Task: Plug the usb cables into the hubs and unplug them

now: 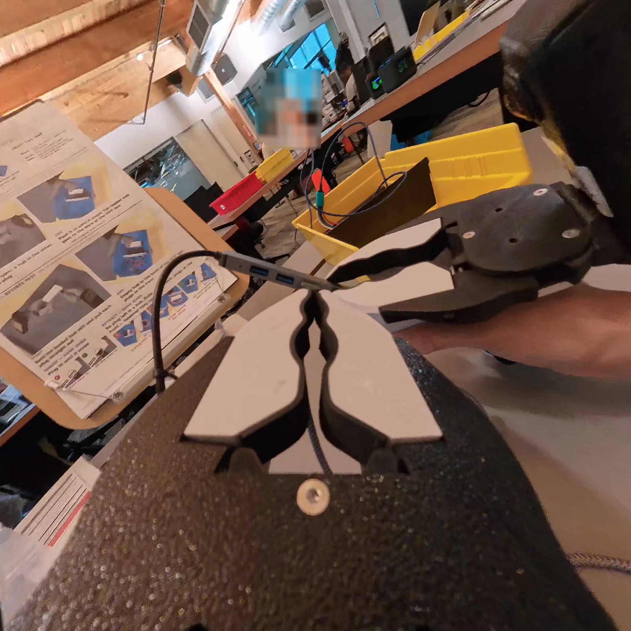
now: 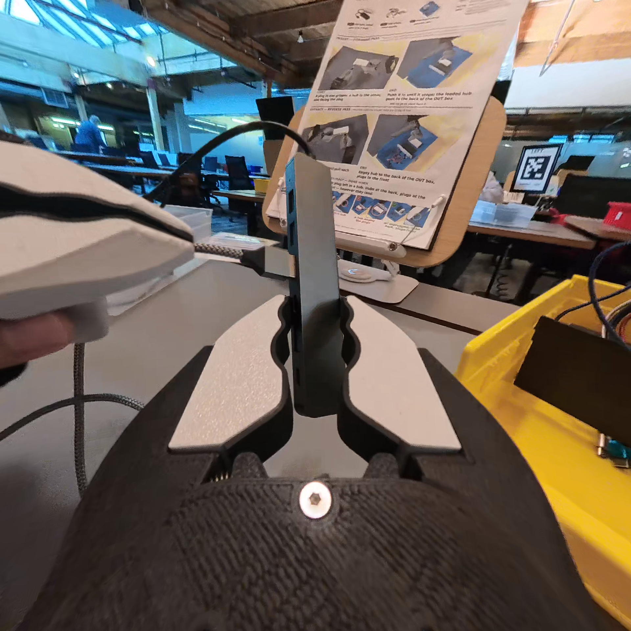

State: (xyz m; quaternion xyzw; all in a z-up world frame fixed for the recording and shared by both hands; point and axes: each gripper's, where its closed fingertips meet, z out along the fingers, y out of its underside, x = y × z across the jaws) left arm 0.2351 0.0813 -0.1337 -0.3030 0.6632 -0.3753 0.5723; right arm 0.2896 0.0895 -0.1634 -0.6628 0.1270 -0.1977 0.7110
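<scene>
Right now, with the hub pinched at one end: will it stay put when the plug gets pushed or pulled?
Probably rigid: the hub stands straight from the right gripper. Likely pivots, since the plug sits above the grip. Its cord looks floppy.

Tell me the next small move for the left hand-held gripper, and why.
Probably a straight pull away from the hub: the plug seems seated in its side, the left hand-held gripper pinches the cable behind it, and the right hand-held gripper clamps the hub upright.
</scene>
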